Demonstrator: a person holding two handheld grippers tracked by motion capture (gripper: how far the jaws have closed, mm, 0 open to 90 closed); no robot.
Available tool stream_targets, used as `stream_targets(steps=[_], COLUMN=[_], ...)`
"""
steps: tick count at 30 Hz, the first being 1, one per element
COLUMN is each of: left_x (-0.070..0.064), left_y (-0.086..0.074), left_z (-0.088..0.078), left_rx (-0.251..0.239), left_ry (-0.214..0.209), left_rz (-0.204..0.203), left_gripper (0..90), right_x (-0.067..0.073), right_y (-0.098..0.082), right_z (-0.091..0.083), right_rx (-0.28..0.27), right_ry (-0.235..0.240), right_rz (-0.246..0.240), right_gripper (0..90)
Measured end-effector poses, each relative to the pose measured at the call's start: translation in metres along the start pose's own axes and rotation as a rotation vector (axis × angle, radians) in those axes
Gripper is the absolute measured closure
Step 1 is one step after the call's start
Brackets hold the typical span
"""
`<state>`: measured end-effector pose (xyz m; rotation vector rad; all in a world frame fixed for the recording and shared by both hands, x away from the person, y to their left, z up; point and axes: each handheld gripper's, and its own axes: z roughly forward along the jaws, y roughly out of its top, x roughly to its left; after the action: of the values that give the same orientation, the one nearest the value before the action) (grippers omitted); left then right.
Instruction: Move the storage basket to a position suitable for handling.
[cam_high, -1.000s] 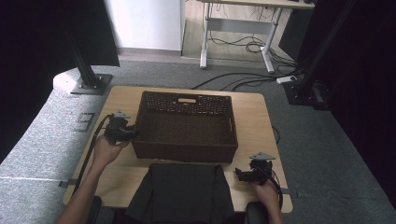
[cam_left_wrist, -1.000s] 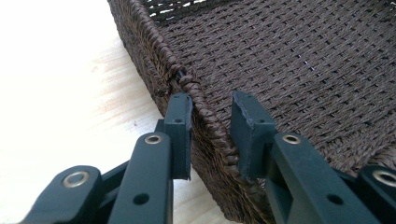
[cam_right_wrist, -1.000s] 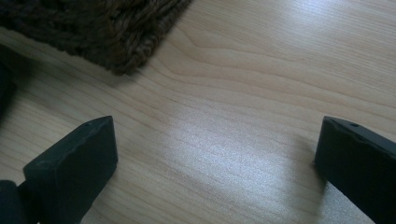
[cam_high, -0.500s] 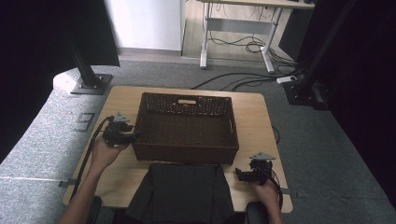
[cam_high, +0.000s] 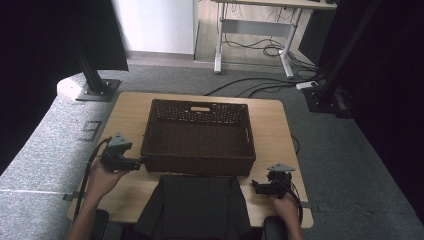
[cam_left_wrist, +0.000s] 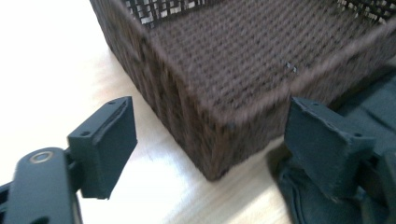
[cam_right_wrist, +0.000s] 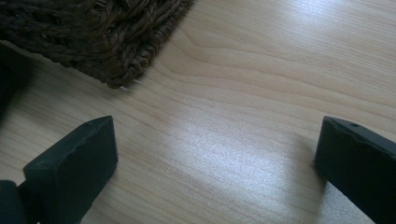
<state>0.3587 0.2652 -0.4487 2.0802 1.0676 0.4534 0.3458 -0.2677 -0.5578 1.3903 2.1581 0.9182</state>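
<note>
A dark brown woven basket (cam_high: 200, 162) stands in the middle of the wooden table (cam_high: 127, 112), and nothing shows in it. My left gripper (cam_high: 141, 161) is at the basket's near left corner, pointing at it. In the left gripper view the left gripper (cam_left_wrist: 210, 109) is open, its jaws have just been opening, and the basket's corner (cam_left_wrist: 243, 56) stands ahead between them, untouched. A dark cloth (cam_high: 195, 205) lies at the table's near edge in front of the basket. My right gripper (cam_high: 255, 187) hovers open over bare wood right of the cloth; its view shows the right gripper (cam_right_wrist: 217, 126) holding nothing, near the basket's corner (cam_right_wrist: 93, 28).
The cloth's edge (cam_left_wrist: 373, 98) lies just right of the basket's corner in the left gripper view. Bare wood (cam_high: 270, 130) runs along the basket's right side. Grey carpet (cam_high: 45, 145) surrounds the table, with black stand feet (cam_high: 97, 90) and a desk with cables (cam_high: 260, 50) beyond.
My left gripper has slid from the basket's left wall toward the near left corner, and its jaws have opened. The right gripper and the basket have stayed put.
</note>
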Motion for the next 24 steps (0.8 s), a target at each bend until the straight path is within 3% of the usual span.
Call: stream_targets(steps=[4, 7, 12, 15, 24], left_x=[0.004, 0.008, 0.013, 0.015, 0.013], left_y=[-0.020, -0.037, -0.049, -0.055, -0.070], left_z=[0.009, 0.017, 0.025, 0.031, 0.060], left_rx=[0.004, -0.004, -0.001, 0.002, 0.138], left_ry=[-0.017, 0.003, 0.002, -0.024, -0.023], left_rz=[-0.024, -0.023, -0.024, -0.041, -0.002], left_gripper=[14.5, 11.9, 7.6, 5.7, 0.0], right_x=[0.000, 0.000, 0.000, 0.000, 0.000], right_y=[0.000, 0.000, 0.000, 0.000, 0.000], right_z=[0.000, 0.000, 0.000, 0.000, 0.000], right_rx=[0.000, 0.000, 0.000, 0.000, 0.000], right_ry=[0.000, 0.000, 0.000, 0.000, 0.000], right_rz=[0.000, 0.000, 0.000, 0.000, 0.000], right_gripper=[0.0, 0.0, 0.0, 0.0, 0.0])
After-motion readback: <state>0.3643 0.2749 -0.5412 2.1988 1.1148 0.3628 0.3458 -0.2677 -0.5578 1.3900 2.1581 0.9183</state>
